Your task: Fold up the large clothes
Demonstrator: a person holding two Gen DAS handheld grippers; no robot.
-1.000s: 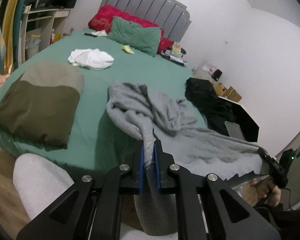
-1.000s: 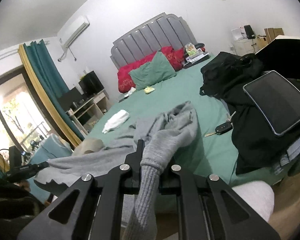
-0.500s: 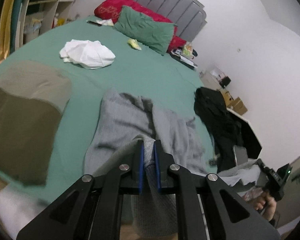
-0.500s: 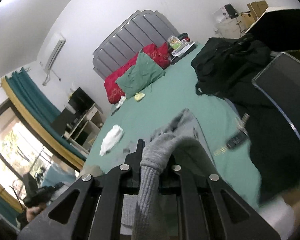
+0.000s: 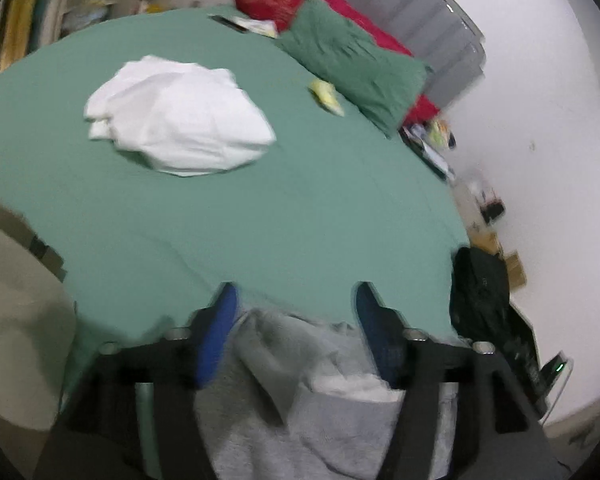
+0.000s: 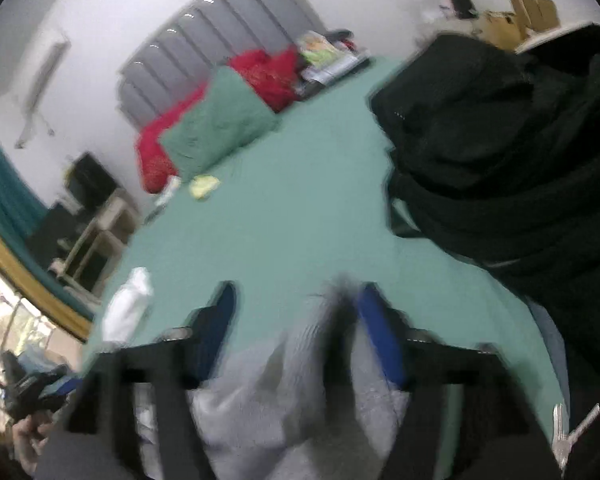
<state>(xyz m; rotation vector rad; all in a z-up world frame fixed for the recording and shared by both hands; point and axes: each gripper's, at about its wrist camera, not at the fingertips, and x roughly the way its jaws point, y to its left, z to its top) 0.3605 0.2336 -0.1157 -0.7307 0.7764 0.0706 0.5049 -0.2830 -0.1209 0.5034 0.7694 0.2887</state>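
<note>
The grey knit sweater [image 5: 300, 392] lies bunched on the green bed sheet [image 5: 292, 216], low in the left wrist view, below and between my fingers. My left gripper [image 5: 296, 304] is open, its blue pads wide apart above the sweater. In the right wrist view the sweater [image 6: 284, 384] lies under my right gripper [image 6: 296, 300], which is open too; a raised fold of grey knit stands beside the right pad. Both views are blurred.
A white garment [image 5: 176, 120] lies on the sheet ahead. A folded beige and olive garment [image 5: 16, 312] lies at the left edge. Black clothes [image 6: 500, 160] are piled at the right, with keys [image 6: 564, 436] near them. Green and red pillows [image 5: 352, 56] lean on the grey headboard.
Both grippers were shut on the sweater's cuffs and have opened. The sweater has dropped onto the bed, and both cameras have moved forward and down over it.
</note>
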